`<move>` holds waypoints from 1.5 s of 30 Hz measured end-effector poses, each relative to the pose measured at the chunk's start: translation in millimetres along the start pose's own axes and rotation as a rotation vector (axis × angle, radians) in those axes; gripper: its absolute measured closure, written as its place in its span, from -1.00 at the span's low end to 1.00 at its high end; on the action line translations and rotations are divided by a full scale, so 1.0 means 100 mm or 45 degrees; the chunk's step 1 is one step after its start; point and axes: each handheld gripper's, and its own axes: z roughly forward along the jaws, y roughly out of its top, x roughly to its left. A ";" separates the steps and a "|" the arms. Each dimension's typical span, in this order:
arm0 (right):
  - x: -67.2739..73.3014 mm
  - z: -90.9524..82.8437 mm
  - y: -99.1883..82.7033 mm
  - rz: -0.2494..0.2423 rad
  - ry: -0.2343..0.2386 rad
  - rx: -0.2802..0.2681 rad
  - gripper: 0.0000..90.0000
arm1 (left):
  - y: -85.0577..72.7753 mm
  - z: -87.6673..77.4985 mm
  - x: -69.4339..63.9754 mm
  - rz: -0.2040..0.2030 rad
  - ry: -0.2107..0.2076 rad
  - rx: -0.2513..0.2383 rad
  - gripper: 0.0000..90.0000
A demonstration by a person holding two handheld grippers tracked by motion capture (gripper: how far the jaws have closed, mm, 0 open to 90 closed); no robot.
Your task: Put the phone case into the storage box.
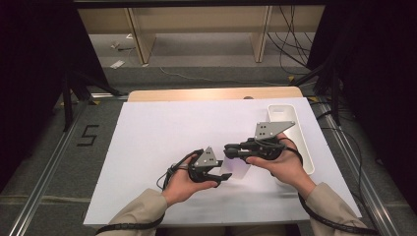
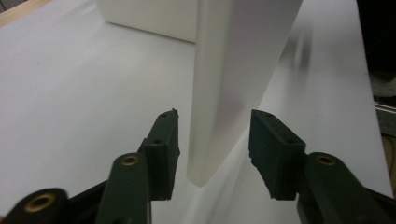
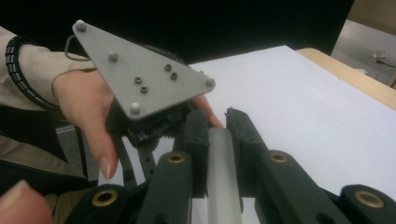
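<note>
On the white sheet (image 1: 162,142) that covers the table, two hands meet near the middle. The right gripper (image 1: 231,150) points to the left and pinches a thin white plate (image 1: 235,169) by one edge. From the right gripper view, its two black jaws press tight on that edge (image 3: 220,168), one on each side.

The left gripper (image 1: 223,178) sits just beside it, low and close to the person. It points to the right, at the same plate. From the left gripper view, the plate (image 2: 233,74) stands up tall between the two black jaws. There is a small gap on each side, so the pads (image 2: 163,149) do not squeeze it. The jaws are about half way apart.

From the right gripper view, the left hand (image 3: 86,105) holds its tool, with the grey three-cornered plate (image 3: 140,77) on top.

A long white tray (image 1: 300,142) lies at the right side of the sheet, behind the right hand (image 1: 278,164). The plate is held up over the sheet, left of that tray. A bare strip of wooden table (image 1: 196,93) shows at the far edge.
</note>
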 end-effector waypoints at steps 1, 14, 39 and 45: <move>0.00 0.00 0.00 0.002 0.001 -0.001 0.78 | 0.01 0.00 0.00 0.005 -0.006 -0.006 0.26; -0.01 -0.01 0.00 0.001 0.027 -0.012 0.78 | 0.04 -0.05 -0.02 0.045 -0.010 0.030 0.59; -0.08 -0.02 -0.03 -0.042 -0.098 -0.102 -0.19 | 0.07 -0.12 0.00 -0.006 0.005 0.038 0.80; -0.13 -0.05 -0.06 0.044 -0.169 -0.186 -0.49 | 0.06 -0.15 0.05 -0.087 0.095 0.026 0.80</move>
